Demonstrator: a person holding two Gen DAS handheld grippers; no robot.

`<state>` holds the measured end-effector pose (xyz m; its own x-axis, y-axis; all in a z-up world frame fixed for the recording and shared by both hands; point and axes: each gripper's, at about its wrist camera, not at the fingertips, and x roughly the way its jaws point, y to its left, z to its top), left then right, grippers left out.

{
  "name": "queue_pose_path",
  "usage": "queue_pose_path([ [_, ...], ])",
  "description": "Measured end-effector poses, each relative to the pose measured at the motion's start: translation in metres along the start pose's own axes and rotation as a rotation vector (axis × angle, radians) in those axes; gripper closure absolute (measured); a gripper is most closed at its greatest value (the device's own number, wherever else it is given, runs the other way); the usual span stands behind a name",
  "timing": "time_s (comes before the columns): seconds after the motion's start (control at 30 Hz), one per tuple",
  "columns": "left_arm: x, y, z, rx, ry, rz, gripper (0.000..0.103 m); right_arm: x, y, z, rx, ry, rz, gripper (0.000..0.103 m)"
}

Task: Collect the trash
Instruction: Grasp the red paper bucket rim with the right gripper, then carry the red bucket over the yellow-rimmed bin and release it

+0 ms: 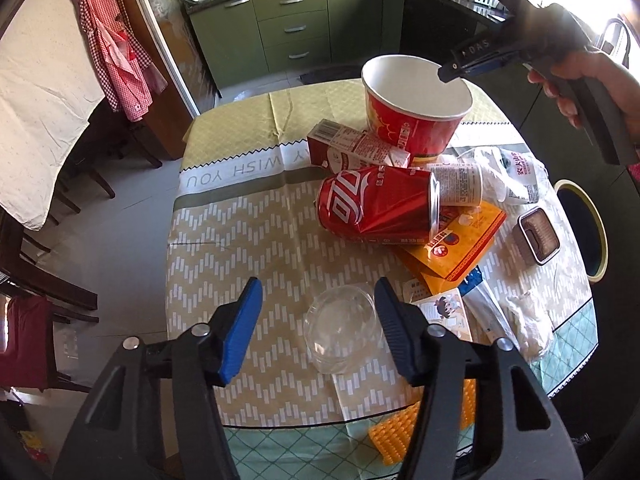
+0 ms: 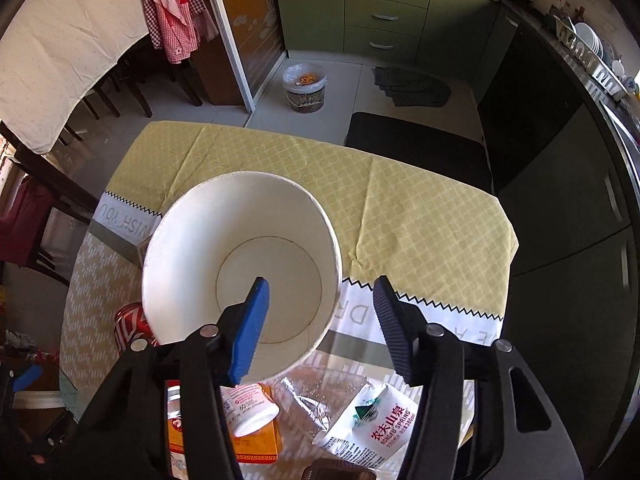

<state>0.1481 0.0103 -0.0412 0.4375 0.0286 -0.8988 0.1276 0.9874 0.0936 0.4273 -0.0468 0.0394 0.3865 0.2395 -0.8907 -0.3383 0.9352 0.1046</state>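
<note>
The paper bowl (image 2: 240, 256) stands upright on the table (image 2: 420, 216), at the far end of the trash pile. The right gripper (image 2: 322, 300) hovers above the bowl, its jaws apart, one fingertip over the bowl's white inside and the other outside its rim. Nearer than the bowl, the left gripper (image 1: 318, 300) hangs with jaws apart either side of a clear plastic cup (image 1: 340, 328), not touching it. A red can (image 1: 376, 204) lies on its side just in front of the bowl.

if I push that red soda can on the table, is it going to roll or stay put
The red soda can lies on its side, so it would probably roll. Its dented wall suggests it's empty, light and easily crushed. It rests against the orange packet, which may check it.
</note>
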Motion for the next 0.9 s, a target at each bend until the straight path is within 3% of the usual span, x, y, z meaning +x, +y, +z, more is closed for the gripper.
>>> queue_pose_path([
  [0.2, 0.004, 0.001, -0.008, 0.019, 0.044, 0.013, 0.047, 0.032, 0.003, 0.011, -0.001, 0.067, -0.005, 0.057],
  [0.37, 0.02, -0.001, -0.01, 0.049, 0.097, 0.012, 0.047, 0.055, 0.005, 0.007, 0.008, 0.124, 0.01, 0.066],
  [0.4, 0.024, -0.002, -0.01, 0.055, 0.108, 0.012, 0.047, 0.059, 0.004, 0.006, 0.008, 0.131, 0.014, 0.07],
  [0.47, 0.032, -0.002, -0.01, 0.058, 0.131, 0.014, 0.047, 0.062, 0.002, 0.005, 0.014, 0.133, 0.009, 0.091],
  [0.5, 0.035, -0.002, -0.01, 0.06, 0.14, 0.012, 0.047, 0.062, 0.001, 0.005, 0.011, 0.128, 0.002, 0.096],
  [0.57, 0.036, -0.001, -0.011, 0.061, 0.138, 0.018, 0.042, 0.061, -0.002, 0.004, 0.024, 0.125, 0.028, 0.098],
  [0.8, 0.033, 0.006, -0.015, 0.044, 0.145, 0.018, 0.042, 0.041, -0.012, 0.007, 0.063, 0.062, 0.083, 0.098],
  [0.9, 0.031, 0.006, -0.016, 0.041, 0.136, -0.005, 0.032, 0.021, -0.019, 0.005, 0.072, 0.026, 0.118, 0.098],
])
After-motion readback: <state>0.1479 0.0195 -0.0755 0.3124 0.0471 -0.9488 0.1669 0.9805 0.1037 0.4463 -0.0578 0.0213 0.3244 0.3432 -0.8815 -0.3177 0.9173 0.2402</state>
